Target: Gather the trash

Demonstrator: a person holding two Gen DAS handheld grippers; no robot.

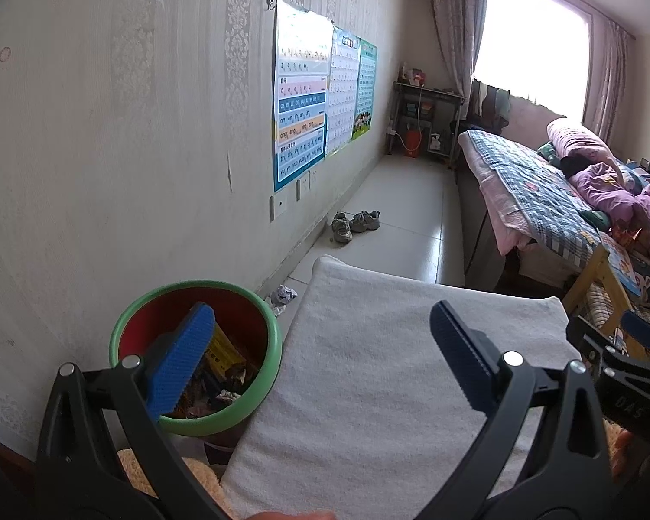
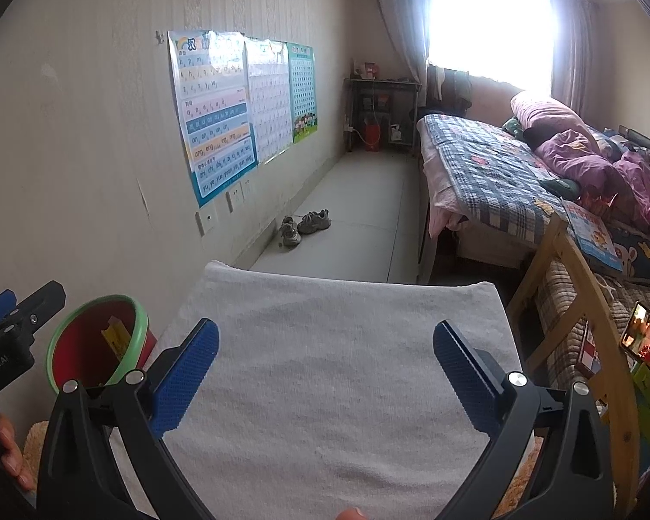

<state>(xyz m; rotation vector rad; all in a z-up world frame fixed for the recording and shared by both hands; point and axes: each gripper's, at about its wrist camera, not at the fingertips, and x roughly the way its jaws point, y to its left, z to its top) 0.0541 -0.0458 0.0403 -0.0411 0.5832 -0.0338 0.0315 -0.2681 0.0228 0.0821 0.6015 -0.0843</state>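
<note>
A red bin with a green rim (image 1: 273, 338) stands by the wall at the left of a white towel-covered surface (image 1: 390, 381). Wrappers and crumpled trash (image 1: 227, 394) lie inside it. The bin also shows in the right wrist view (image 2: 139, 325). My left gripper (image 1: 320, 359) is open and empty, its left finger over the bin. My right gripper (image 2: 325, 377) is open and empty above the towel (image 2: 333, 346). A crumpled paper (image 1: 283, 294) lies on the floor beyond the bin.
A pair of shoes (image 1: 354, 224) sits on the tiled floor by the wall. A bed (image 1: 541, 199) with a plaid quilt fills the right. A wooden frame (image 2: 585, 325) and a lit phone (image 2: 648, 342) are at the right. A shelf (image 1: 424, 121) stands at the far end.
</note>
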